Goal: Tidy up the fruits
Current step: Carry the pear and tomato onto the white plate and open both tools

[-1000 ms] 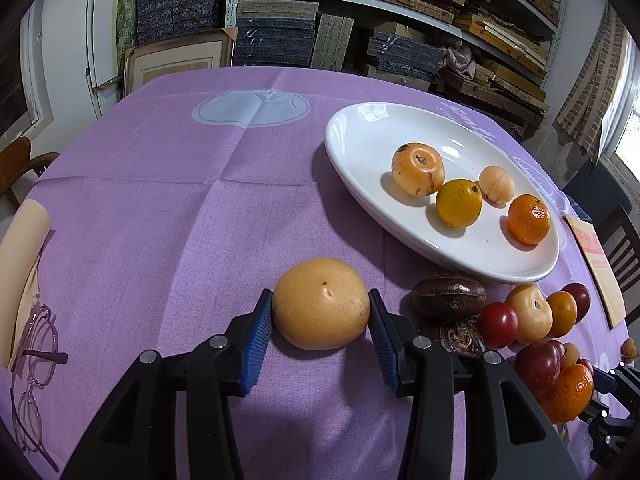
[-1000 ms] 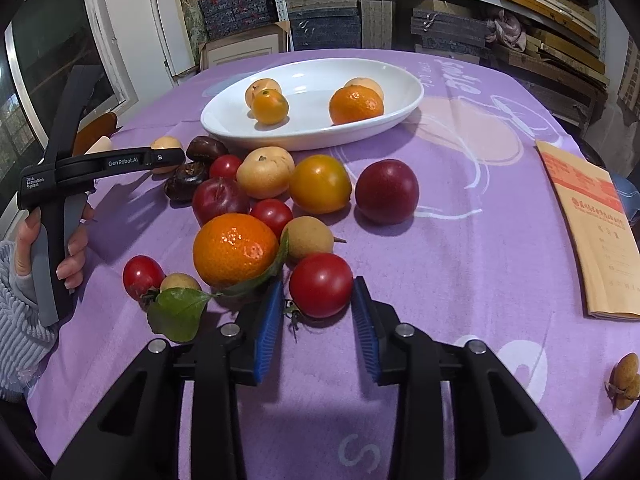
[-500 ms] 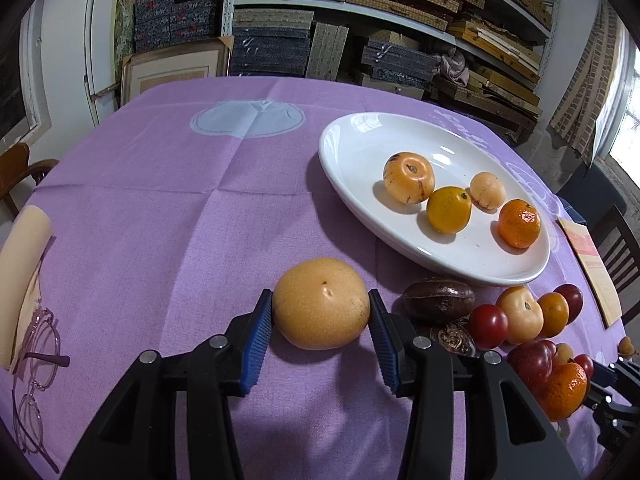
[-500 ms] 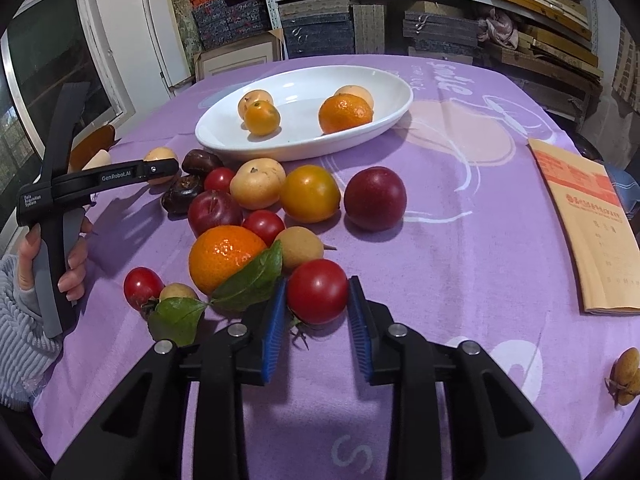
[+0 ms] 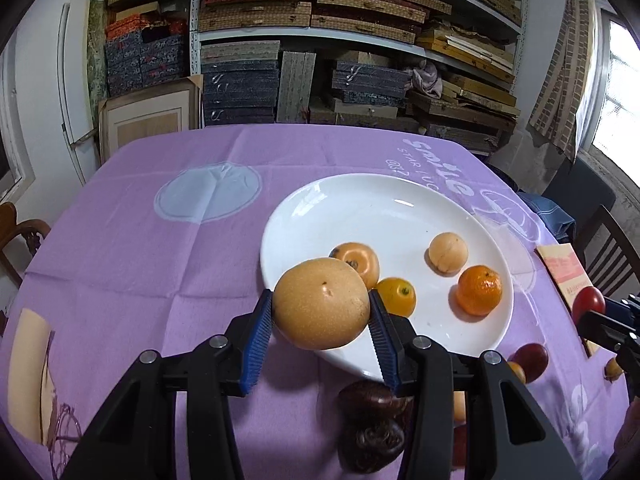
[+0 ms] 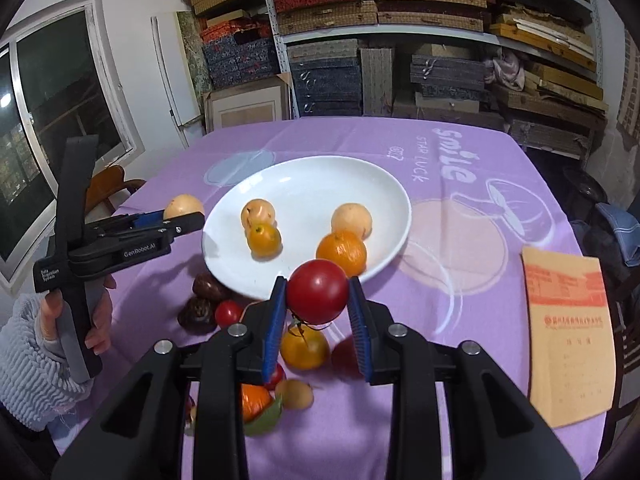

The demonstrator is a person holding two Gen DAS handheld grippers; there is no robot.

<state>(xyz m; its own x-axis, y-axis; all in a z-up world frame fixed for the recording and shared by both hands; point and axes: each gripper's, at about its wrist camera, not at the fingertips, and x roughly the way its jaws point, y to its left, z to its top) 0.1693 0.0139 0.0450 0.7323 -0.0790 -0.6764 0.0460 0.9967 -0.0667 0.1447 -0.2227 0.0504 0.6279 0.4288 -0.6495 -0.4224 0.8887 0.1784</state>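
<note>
Both grippers pinch fruit above the near edge of the white plate (image 5: pixel 400 208): left gripper (image 5: pixel 320 314) clamps a tan pear (image 5: pixel 320 314), right gripper (image 6: pixel 317 292) a red tomato (image 6: pixel 317 292). Black fingers (image 6: pixel 224 380) hide much of the loose fruit pile (image 6: pixel 304 346).

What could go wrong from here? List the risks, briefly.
1. The left tool grips the big round pear only at its sides, so it may slip.
2. Four fruits crowd the white plate; a dropped pear could knock them.
3. The right tool pinches a soft red tomato, which may bruise.
</note>
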